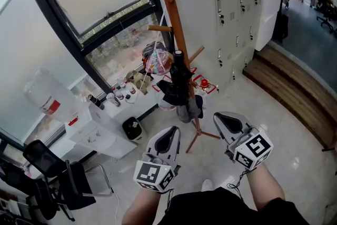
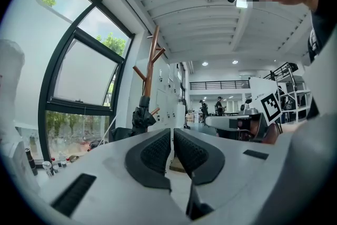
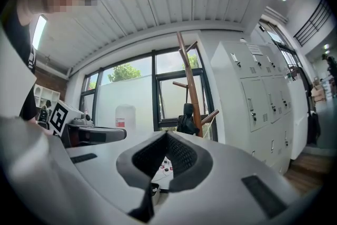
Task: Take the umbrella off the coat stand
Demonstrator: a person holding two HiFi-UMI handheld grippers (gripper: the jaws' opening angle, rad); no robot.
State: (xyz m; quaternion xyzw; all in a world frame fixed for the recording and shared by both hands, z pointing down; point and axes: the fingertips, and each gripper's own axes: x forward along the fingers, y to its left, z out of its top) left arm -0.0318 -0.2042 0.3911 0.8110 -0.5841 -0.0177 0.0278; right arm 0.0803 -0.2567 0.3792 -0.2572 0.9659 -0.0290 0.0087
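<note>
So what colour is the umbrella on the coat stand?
The umbrella is black; head view shows it best.

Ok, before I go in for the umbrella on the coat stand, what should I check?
1. The umbrella is on the coat stand: ok, it hangs against the stand.
2. The left claw is open to grasp: not ok, jaws together, nothing between them.
3. The right claw is open to grasp: not ok, jaws together, empty.
4. Both claws are near the umbrella: not ok, both are well short of it.
5. How the umbrella is hooked on: cannot tell, that part is hidden.
</note>
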